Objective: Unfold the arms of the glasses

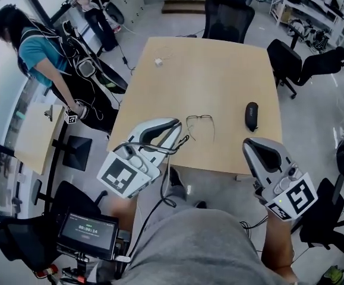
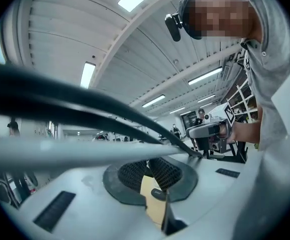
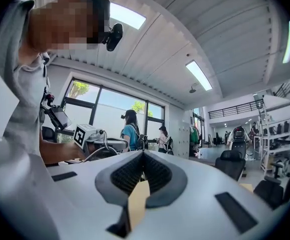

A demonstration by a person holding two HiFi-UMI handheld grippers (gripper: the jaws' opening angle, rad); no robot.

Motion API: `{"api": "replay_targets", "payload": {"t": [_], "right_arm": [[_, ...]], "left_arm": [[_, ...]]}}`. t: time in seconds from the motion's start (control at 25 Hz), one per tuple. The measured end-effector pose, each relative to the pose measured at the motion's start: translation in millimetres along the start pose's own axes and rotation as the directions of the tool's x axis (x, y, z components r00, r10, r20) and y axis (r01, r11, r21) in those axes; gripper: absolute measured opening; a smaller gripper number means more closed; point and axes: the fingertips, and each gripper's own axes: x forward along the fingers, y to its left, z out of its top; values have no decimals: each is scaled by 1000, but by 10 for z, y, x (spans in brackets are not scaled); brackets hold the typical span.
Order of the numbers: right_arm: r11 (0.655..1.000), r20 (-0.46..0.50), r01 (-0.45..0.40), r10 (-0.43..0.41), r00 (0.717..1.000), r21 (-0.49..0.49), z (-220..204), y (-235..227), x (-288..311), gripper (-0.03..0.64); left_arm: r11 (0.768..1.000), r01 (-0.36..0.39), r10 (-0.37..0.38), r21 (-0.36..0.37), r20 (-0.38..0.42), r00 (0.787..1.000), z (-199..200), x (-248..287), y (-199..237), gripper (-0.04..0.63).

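Head view, nearest first: the left gripper (image 1: 173, 127) sits at 7 o'clock from the thin wire-framed glasses (image 1: 200, 123) and the right gripper (image 1: 252, 145) at 4 o'clock. Both tips reach over the near edge of the light wooden rectangular table (image 1: 219, 70). Each gripper's own view shows its ribbed black pads pressed together with nothing between them. The glasses lie flat on the table, apart from both grippers, with their arms seemingly stretched toward the near edge. A black oblong glasses case (image 1: 251, 116) rests at 3 o'clock from them, apart. Farther off, at 11 o'clock, lies a small white object (image 1: 158, 62). Beyond the far edge, at 12 o'clock, stands a black office chair (image 1: 228, 16). At 10 o'clock, off the table, is a person in a teal shirt (image 1: 38, 49).
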Motion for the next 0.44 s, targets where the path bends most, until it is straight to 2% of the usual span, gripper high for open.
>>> {"api": "replay_targets", "payload": {"t": [0.16, 0.44], "right_arm": [[1000, -3, -7, 7, 1000, -5, 64, 142, -164, 8], [999, -31, -11, 10, 999, -34, 217, 522, -204, 8]], "left_arm": [[1000, -17, 17, -5, 2, 1000, 194, -134, -200, 21], [999, -47, 47, 16, 9, 999, 470, -563, -265, 21]]}}
